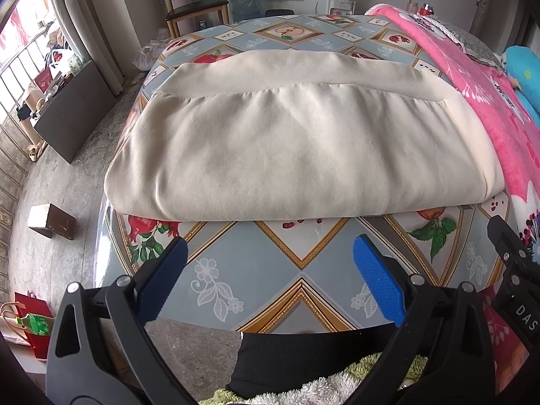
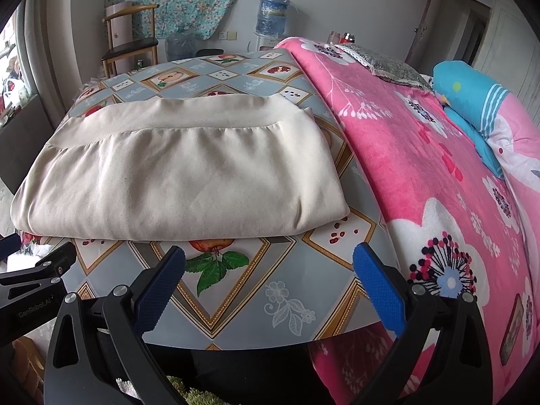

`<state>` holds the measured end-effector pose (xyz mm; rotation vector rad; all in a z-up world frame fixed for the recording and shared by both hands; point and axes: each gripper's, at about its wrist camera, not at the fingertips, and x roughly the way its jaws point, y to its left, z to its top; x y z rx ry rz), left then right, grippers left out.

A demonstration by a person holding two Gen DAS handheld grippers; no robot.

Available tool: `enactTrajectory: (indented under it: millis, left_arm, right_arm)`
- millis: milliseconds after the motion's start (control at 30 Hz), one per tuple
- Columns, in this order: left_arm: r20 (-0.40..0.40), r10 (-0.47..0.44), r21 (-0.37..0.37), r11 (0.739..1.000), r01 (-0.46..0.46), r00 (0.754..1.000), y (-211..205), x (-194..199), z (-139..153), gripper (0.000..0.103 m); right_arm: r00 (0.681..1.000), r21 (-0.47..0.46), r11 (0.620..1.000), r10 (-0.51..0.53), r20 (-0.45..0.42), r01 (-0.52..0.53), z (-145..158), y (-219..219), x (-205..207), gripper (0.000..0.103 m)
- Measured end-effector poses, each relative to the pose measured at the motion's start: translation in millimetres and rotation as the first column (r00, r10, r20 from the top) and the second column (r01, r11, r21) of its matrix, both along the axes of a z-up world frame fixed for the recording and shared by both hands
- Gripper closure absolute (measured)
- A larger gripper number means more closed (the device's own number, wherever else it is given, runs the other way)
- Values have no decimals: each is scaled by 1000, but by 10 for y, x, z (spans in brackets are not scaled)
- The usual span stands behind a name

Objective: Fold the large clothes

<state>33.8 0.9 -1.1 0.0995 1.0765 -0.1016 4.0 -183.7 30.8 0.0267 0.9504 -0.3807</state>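
Note:
A cream garment (image 1: 297,141) lies folded into a thick rectangle on the table, its wide hem band along the far side and its folded edge toward me. It also shows in the right wrist view (image 2: 182,168). My left gripper (image 1: 270,249) is open and empty, held over the table's near edge, short of the garment. My right gripper (image 2: 270,260) is open and empty, also near the front edge, by the garment's right corner. Each gripper's black body shows at the side of the other's view.
The table (image 1: 256,270) has a blue-grey fruit-pattern cover. A pink floral blanket (image 2: 438,185) lies along its right side, with a blue cushion (image 2: 472,101) beyond. A wooden chair (image 1: 195,3) and water bottles stand behind. A small box (image 1: 50,221) sits on the floor, left.

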Motion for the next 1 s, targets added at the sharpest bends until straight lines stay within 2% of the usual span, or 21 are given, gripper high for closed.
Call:
enactTrajectory:
  millis: [1000]
  left_arm:
    - [5,-12,-4,1000,12,1000,-26,11,44,8]
  right_arm:
    - [1000,-9,1000,-10,9,10,70,-1,-2,6]
